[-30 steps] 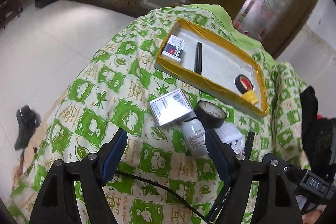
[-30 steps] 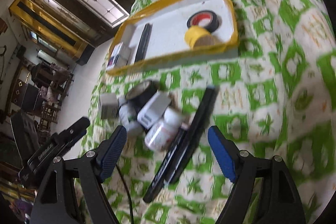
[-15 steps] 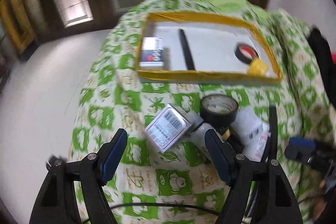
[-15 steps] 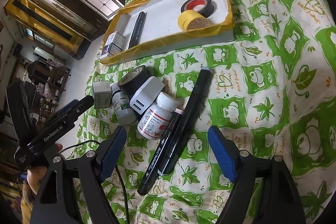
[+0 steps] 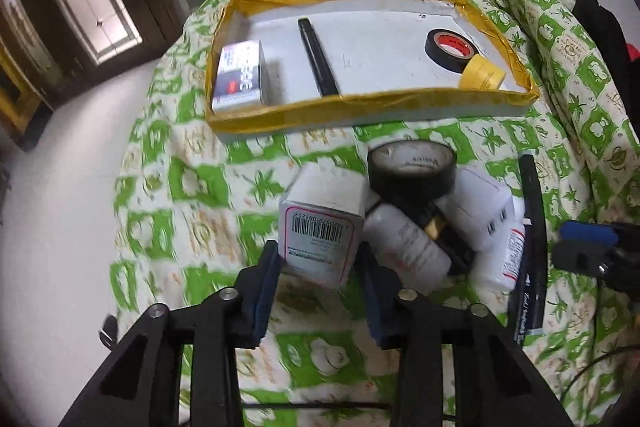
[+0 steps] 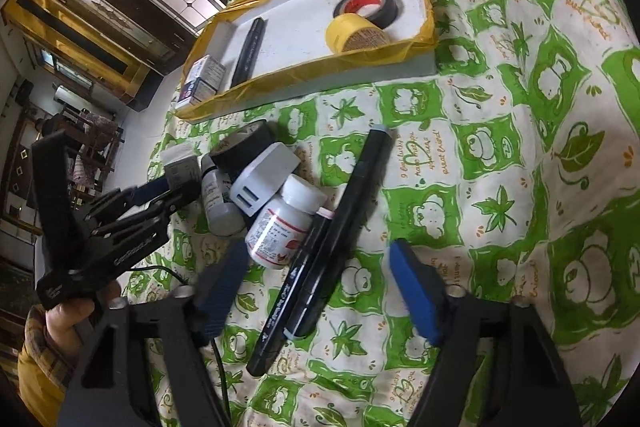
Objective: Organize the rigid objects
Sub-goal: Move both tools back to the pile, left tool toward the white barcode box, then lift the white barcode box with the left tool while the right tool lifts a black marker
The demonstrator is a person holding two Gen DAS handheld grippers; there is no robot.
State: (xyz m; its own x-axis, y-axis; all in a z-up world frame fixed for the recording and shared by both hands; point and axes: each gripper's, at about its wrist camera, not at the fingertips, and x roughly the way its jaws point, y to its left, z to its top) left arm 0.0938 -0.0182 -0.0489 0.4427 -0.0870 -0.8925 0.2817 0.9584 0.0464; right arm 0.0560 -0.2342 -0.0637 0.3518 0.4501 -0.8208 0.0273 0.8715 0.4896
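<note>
The left gripper (image 5: 320, 259) has just been closing, and its blue pads now press on both sides of a small white carton with a barcode (image 5: 322, 227), clenched on its lower part at the left edge of a huddle of things on the green-and-white printed cloth (image 5: 192, 187). Just right of the carton lie a white plastic bottle (image 5: 404, 243), a roll of black tape (image 5: 412, 171) propped on top, a white plug adapter (image 5: 480, 211) and a white pill bottle with a red-edged label (image 6: 284, 223). The right gripper (image 6: 316, 291) has also been closing; its jaws stand apart over two black marker pens (image 6: 320, 247) that lie side by side between them, and the pads do not touch either pen. Beyond the huddle sits a shallow white tray with yellow-taped rim (image 5: 360, 107), holding a small printed box (image 5: 240, 75), a black pen (image 5: 318, 63), a black tape roll with red core (image 5: 450, 49) and a yellow tape roll (image 5: 482, 75).
</note>
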